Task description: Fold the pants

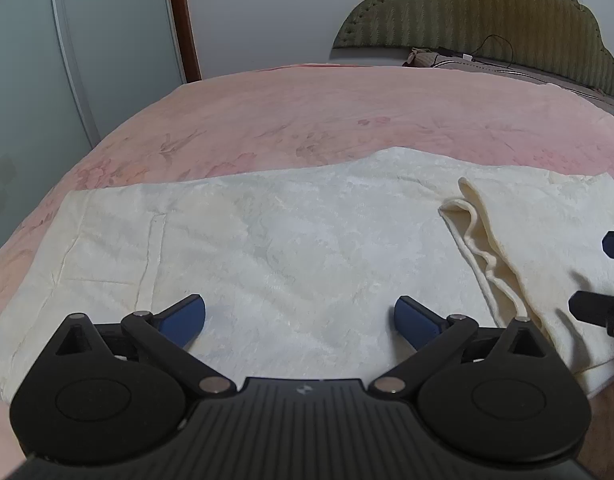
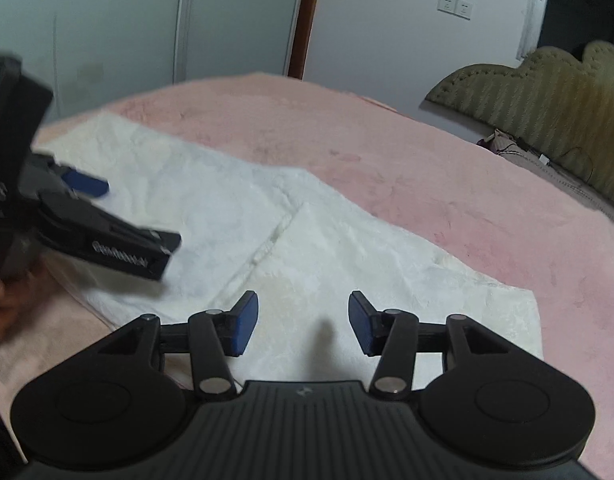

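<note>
A pink bed (image 1: 307, 120) fills both views, running back to a green padded headboard (image 1: 487, 12) and pale wardrobe doors (image 1: 27, 60). The cream pants (image 1: 267, 240) lie flat across the bed's near part, broad pink cover open beyond them. One edge is turned over in a small fold (image 1: 487, 232) on the right. The left gripper (image 1: 299, 318) hovers over the pants, jaws wide and empty. The right gripper (image 2: 303, 322) does likewise, jaws open.
</note>
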The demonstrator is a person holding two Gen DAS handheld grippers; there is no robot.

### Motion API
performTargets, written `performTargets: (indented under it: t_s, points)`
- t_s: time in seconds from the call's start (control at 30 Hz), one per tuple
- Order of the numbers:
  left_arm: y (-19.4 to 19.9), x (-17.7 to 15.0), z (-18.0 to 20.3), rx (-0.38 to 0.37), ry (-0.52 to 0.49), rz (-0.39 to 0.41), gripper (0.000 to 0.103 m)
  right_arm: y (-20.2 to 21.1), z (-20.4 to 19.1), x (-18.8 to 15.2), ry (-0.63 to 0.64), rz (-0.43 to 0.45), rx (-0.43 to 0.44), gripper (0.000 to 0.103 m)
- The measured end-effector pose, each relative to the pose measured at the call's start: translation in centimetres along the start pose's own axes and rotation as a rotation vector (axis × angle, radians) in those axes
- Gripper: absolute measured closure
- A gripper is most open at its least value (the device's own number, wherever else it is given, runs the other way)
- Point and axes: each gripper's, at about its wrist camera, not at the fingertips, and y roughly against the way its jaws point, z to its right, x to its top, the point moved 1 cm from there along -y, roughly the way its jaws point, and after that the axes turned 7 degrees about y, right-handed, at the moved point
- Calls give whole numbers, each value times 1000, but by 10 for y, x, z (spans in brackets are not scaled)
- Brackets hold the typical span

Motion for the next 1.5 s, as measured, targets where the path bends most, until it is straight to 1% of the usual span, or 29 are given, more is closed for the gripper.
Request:
performTargets:
  t_s: [0.07, 0.13, 0.2, 0.3, 0.4, 0.47, 0.53, 0.57, 0.67, 0.73, 0.8, 0.87, 0.93, 1.07, 1.13, 1.2, 1.5]
  points:
    - [0, 0, -1, -3, 0, -1, 0, 0, -11, 1, 97, -14, -44, 54]
    - [2, 1, -3, -12, 11, -6, 0, 9, -16, 4, 167, 13, -73, 54]
    - [2, 5, -5, -28, 29, -16, 0, 24, -7, 9, 144, 69, -58, 54]
    - [3, 13, -7, -63, 68, -22, 0, 40, 24, 14, 38, 125, -19, 54]
    - [-1, 21, -6, -119, 112, -46, 1, 35, 43, 10, -47, 112, 33, 54]
    - [-3, 26, -2, -172, 134, -67, 2, 26, 39, 3, -59, 94, 51, 54]
    - [-7, 30, 4, -229, 154, -98, 3, 19, 28, -4, -44, 79, 47, 54]
    - [-8, 32, 7, -245, 158, -107, 3, 17, 20, -7, -28, 79, 48, 54]
    - [-9, 37, 22, -257, 138, -104, 3, 20, -1, -13, 34, 93, 75, 54]
    - [-11, 38, 35, -248, 105, -94, 2, 21, -11, -16, 73, 94, 99, 54]
    - [-16, 39, 49, -195, 42, -72, 2, 15, -17, -19, 81, 75, 114, 54]
    - [-23, 37, 62, -124, -16, -51, 2, 7, -21, -22, 84, 46, 127, 54]
    - [-29, 35, 68, -85, -41, -51, 3, 6, -21, -24, 70, 45, 147, 54]
    - [-31, 35, 65, -88, -34, -53, 1, 14, -15, -22, 18, 83, 152, 54]
    - [-29, 35, 63, -87, -24, -54, 1, 12, -12, -24, -1, 70, 140, 54]
    - [-28, 35, 62, -84, -23, -53, 1, 5, -13, -28, -3, 41, 148, 54]
    - [-23, 35, 50, -55, -7, -52, 1, 9, -14, -34, -34, 47, 146, 53]
